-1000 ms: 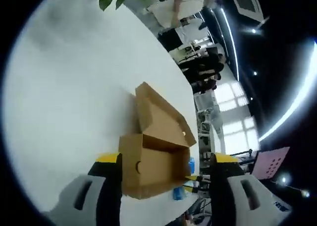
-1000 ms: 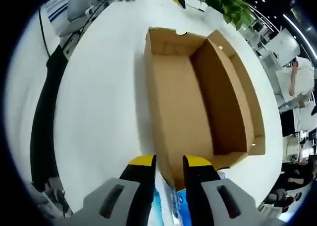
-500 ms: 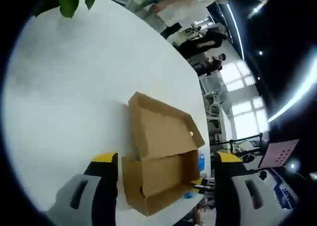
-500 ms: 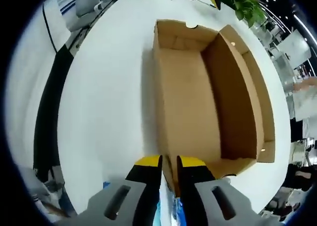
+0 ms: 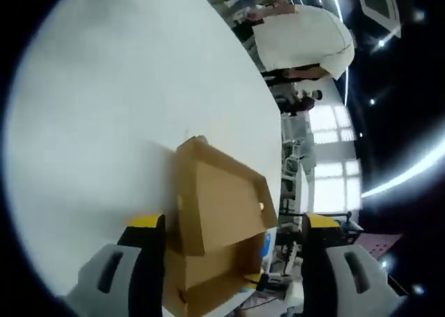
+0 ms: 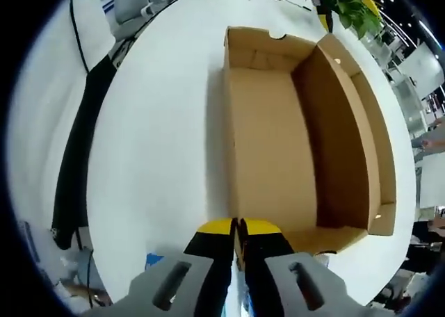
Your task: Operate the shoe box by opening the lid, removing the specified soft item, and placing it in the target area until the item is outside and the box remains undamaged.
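A brown cardboard shoe box lies on the white table with its lid standing up along its right side. The inside shows bare cardboard. My right gripper is shut on the box's near end wall, with the cardboard edge pinched between its yellow tips. In the left gripper view the same box sits low in the picture, its lid raised over it. My left gripper is open wide, with a jaw on each side of the box and short of it. A yellow tip of the right gripper shows at the box's lower end.
The white table stretches far beyond the box. A black strap or cable runs along the table's left edge. A green plant stands past the box. Something blue shows behind the box. People stand beyond the table.
My right jaws have closed from a narrow gap onto the box's near end wall. The left gripper's camera has swung, so the box sits lower in its picture. The left jaws stay open.
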